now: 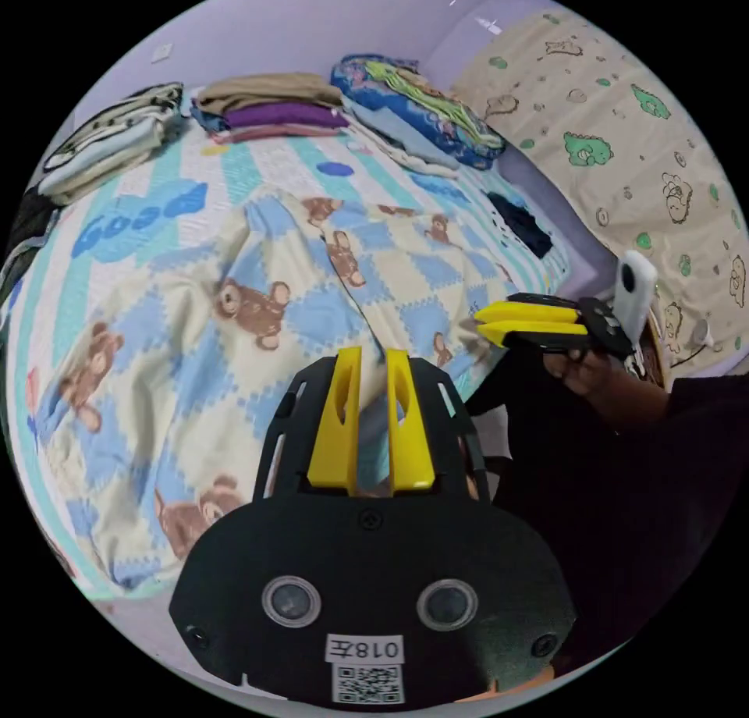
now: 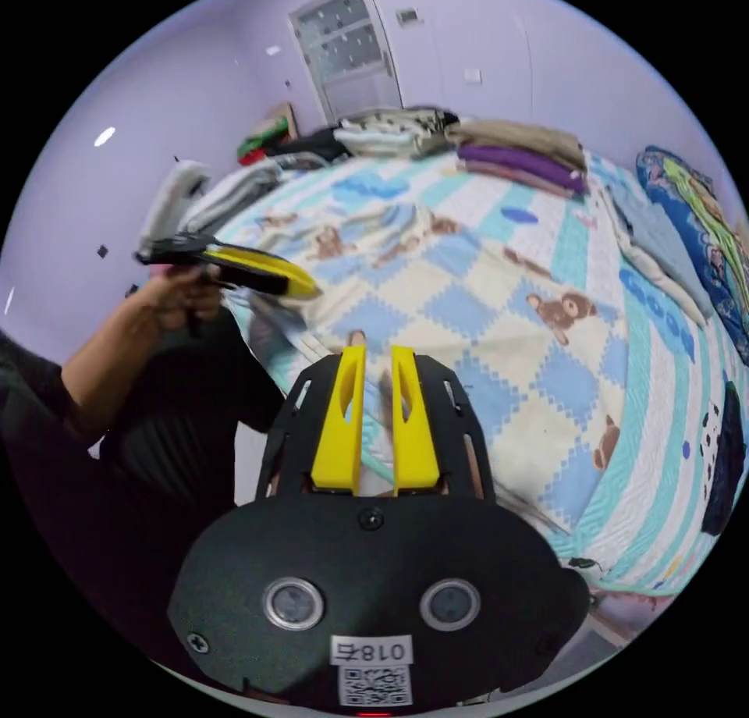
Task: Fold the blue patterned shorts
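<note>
Left gripper [image 1: 373, 417]: in its own view the two yellow jaws stand parallel with a narrow slit between them and no cloth in it. In the right gripper view it [image 2: 308, 285] is blurred, jaws drawn together, held in a hand [image 2: 183, 296] at the near left edge of the bed.

Right gripper [image 2: 378, 414]: same narrow slit, with no cloth seen in it. In the left gripper view it [image 1: 488, 324] shows side-on, jaws lying flat against each other, tips just beside the near right edge of the garment; whether they touch it cannot be told.

Blue patterned shorts [image 1: 257, 304]: spread over the near half of the bed, beyond both grippers. Blue and cream checks with brown bears; rumpled, with a long crease running near to far.

Striped bedcover [image 1: 234, 164]: beneath the shorts. Folded clothes [image 1: 273, 105] are stacked along its far edge.
</note>
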A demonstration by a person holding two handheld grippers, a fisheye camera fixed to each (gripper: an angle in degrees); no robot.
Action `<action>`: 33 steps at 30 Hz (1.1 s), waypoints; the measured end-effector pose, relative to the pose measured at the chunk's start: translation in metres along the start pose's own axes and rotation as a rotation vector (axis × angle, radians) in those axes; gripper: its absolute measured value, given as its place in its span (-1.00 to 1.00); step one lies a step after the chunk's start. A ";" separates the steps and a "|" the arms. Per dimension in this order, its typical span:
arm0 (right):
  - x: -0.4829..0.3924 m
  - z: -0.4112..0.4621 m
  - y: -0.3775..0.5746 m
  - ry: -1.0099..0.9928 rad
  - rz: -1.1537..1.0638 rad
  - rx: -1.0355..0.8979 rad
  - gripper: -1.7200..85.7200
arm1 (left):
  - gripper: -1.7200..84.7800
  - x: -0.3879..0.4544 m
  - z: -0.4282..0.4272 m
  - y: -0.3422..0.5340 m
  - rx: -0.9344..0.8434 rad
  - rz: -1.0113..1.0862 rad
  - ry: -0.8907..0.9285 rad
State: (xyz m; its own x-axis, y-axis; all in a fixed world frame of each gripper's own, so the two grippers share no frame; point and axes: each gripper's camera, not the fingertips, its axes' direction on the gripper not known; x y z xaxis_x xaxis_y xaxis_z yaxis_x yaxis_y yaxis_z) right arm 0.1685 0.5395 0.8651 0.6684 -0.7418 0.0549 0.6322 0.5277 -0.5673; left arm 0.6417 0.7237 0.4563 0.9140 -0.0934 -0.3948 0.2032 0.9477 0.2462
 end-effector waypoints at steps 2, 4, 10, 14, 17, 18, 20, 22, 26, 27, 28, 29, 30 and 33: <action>0.004 0.005 -0.009 -0.042 0.037 0.014 -0.84 | -0.81 -0.016 -0.050 0.042 0.150 -0.063 0.045; -0.003 0.001 -0.015 -0.056 0.033 0.062 -0.85 | -0.79 -0.054 -0.132 0.121 0.422 -0.214 0.022; -0.034 0.015 -0.035 -0.124 0.021 0.095 -0.84 | -0.70 -0.152 -0.234 0.336 0.795 -0.782 -0.292; -0.074 0.025 -0.088 -0.170 -0.123 0.112 -0.79 | -0.63 -0.189 -0.228 0.381 0.768 -0.912 -0.156; -0.114 0.041 -0.156 -0.192 -0.296 0.101 -0.75 | -0.60 -0.196 -0.226 0.381 0.669 -0.907 -0.116; -0.123 0.046 -0.171 -0.193 -0.331 0.092 -0.75 | -0.60 -0.202 -0.225 0.380 0.621 -0.906 -0.079; -0.158 0.075 -0.229 -0.190 -0.441 0.034 -0.73 | -0.62 -0.206 -0.227 0.380 0.576 -0.907 -0.064; -0.182 0.103 -0.268 -0.185 -0.501 -0.022 -0.73 | -0.65 -0.213 -0.233 0.383 0.533 -0.916 -0.069; -0.217 0.183 -0.340 -0.132 -0.546 -0.248 -0.68 | -0.65 -0.206 -0.244 0.372 0.462 -0.854 -0.104; -0.220 0.193 -0.347 -0.127 -0.545 -0.285 -0.68 | -0.67 -0.198 -0.248 0.364 0.429 -0.821 -0.140; -0.223 0.211 -0.358 -0.125 -0.542 -0.337 -0.67 | -0.69 -0.190 -0.252 0.358 0.404 -0.797 -0.173; -0.224 0.226 -0.366 -0.116 -0.533 -0.382 -0.68 | -0.70 -0.187 -0.254 0.356 0.393 -0.786 -0.189; -0.224 0.233 -0.369 -0.110 -0.526 -0.410 -0.69 | -0.74 -0.179 -0.257 0.351 0.382 -0.770 -0.213; -0.218 0.252 -0.377 -0.137 -0.495 -0.505 -0.76 | -0.85 -0.157 -0.267 0.342 0.398 -0.736 -0.231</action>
State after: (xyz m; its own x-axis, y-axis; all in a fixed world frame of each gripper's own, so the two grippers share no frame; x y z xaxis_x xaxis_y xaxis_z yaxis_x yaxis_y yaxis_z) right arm -0.1172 0.6067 1.2743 0.4139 -0.7686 0.4878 0.6378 -0.1375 -0.7579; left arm 0.4740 1.1442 0.3658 0.5414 -0.7414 -0.3964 0.8393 0.4488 0.3070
